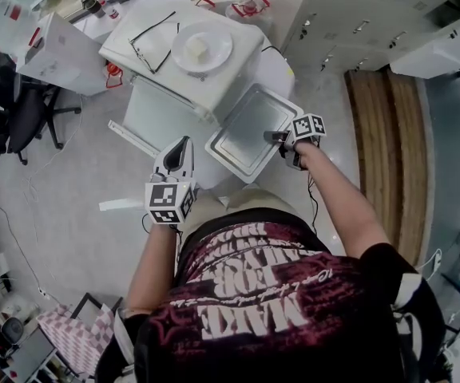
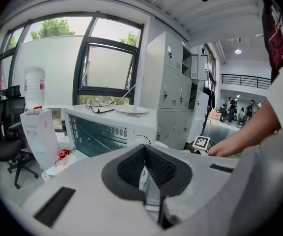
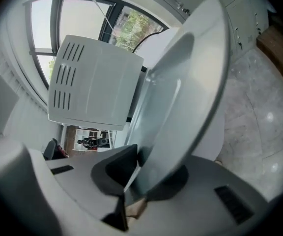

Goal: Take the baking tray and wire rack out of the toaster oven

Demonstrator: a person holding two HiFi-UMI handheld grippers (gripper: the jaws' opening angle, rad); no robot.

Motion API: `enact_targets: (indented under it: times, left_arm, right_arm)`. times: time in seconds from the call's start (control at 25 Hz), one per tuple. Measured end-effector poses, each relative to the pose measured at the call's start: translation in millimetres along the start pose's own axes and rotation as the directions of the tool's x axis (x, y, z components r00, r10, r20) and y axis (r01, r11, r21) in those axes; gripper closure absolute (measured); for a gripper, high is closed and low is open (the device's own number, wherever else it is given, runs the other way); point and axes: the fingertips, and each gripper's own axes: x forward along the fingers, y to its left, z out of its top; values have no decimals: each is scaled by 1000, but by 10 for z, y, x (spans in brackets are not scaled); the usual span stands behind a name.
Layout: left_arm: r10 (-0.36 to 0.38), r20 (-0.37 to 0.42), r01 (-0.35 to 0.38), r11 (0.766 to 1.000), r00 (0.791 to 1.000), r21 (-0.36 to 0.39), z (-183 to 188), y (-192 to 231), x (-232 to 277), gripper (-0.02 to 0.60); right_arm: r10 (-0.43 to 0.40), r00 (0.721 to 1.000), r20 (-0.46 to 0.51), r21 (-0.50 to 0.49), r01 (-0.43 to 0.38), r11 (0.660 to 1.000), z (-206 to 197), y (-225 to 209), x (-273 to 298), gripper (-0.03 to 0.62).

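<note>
The silver baking tray (image 1: pixel 246 134) is out of the white toaster oven (image 1: pixel 214 94), level by the oven's right front corner. My right gripper (image 1: pixel 276 136) is shut on the tray's right rim. In the right gripper view the tray (image 3: pixel 181 92) fills the middle, its rim wedged between the pads of that gripper (image 3: pixel 136 166). My left gripper (image 1: pixel 186 142) hangs in front of the oven, jaws shut and empty. In the left gripper view this gripper (image 2: pixel 144 149) faces the oven (image 2: pixel 117 129). Thin bars of the wire rack (image 2: pixel 90 137) show inside the cavity.
A white plate (image 1: pixel 202 48) and a pair of glasses (image 1: pixel 154 38) lie on the oven's top. A white table (image 1: pixel 282 70) stands under and behind the tray. A white box (image 1: pixel 58 54) and a black office chair (image 1: pixel 22 118) stand left; a wooden bench (image 1: pixel 386 150) runs along the right.
</note>
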Motion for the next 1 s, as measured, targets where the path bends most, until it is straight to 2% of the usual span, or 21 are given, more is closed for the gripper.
enact_targets:
  times: [0.24,0.48,0.56,0.68,0.8,0.92,1.0]
  left_arm:
    - [-49,-22,49,999,999,15,31,39,55,575]
    - [-142,-32,144,989,989,40,146,129,211,575]
    - [-177,-39,178,982,984,54,198,179,262,575]
    - [-251,-48,255,964,967,81,307,231,332,575]
    - [-304,-51,307,946,951,99,423,346,384,575]
    - [-339,-60,343,933,939,112,498,537,446,575]
    - [-367,-66,373,919,928,124,533,640,481,575]
  right_arm:
    - [-191,982,-15,-31,190,981,99,-198,43,471]
    - [-373,927,-33,-85,369,926,67,-318,33,349]
    - [-400,917,-12,-54,399,916,98,-298,55,336]
    - [-447,894,26,19,447,895,55,-271,43,267]
    - [-521,852,40,28,521,853,40,-259,13,226]
    - [-626,777,70,19,627,779,66,-324,-40,210]
    - [-660,747,80,52,658,751,40,-394,-41,189]
